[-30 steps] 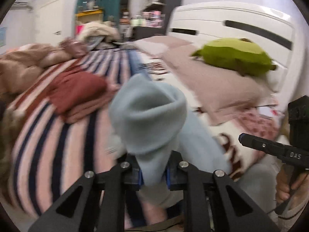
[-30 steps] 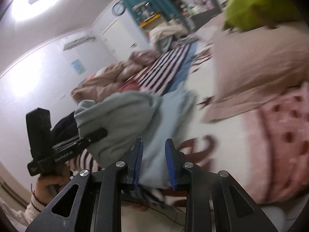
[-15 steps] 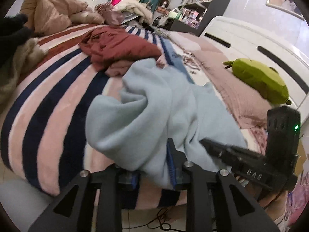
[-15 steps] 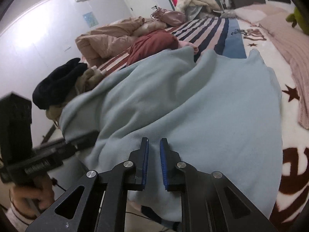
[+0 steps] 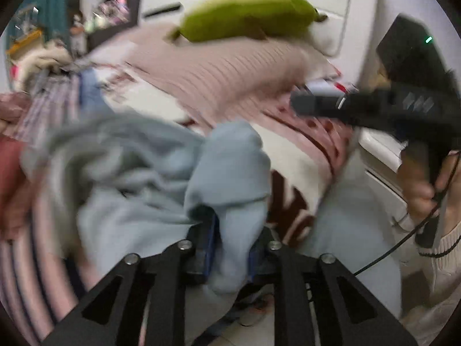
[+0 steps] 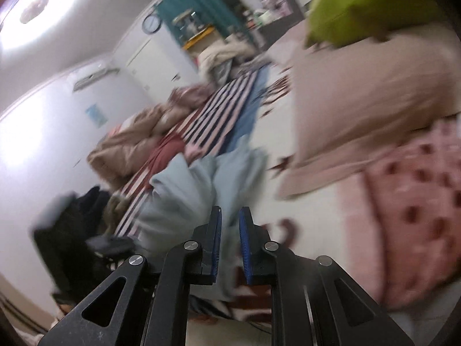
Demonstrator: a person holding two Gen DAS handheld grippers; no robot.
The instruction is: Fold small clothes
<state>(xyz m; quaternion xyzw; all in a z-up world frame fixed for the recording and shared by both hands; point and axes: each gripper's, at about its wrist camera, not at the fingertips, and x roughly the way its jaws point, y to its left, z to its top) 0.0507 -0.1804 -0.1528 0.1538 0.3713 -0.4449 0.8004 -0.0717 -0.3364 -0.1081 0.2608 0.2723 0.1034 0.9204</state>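
Note:
A light blue fleece garment point(image 5: 144, 178) hangs bunched over the bed's front edge, blurred by motion. My left gripper point(image 5: 232, 230) has a thick fold of it between its blue pads, and its jaws are closing on that fold. The right gripper point(image 6: 230, 222) pinches a thinner edge of the same garment point(image 6: 184, 190) between nearly closed pads. In the left wrist view the right gripper point(image 5: 302, 105) reaches in from the right, held by a person's hand point(image 5: 417, 184). The left gripper point(image 6: 115, 242) shows as a dark blur at the lower left of the right wrist view.
A beige-pink pillow point(image 5: 219, 72) with a green plush toy point(image 5: 247, 14) on it lies against the white headboard point(image 5: 360, 14). A striped blanket point(image 6: 219, 106), dark red clothes point(image 6: 170, 147) and a brown pile point(image 6: 129, 144) lie further back. A pink dotted blanket point(image 6: 417, 201) lies at the right.
Half a second back the garment lay spread wide over the bed. Now it is drawn up and bunched between both grippers. Both views have swung back toward the pillow.

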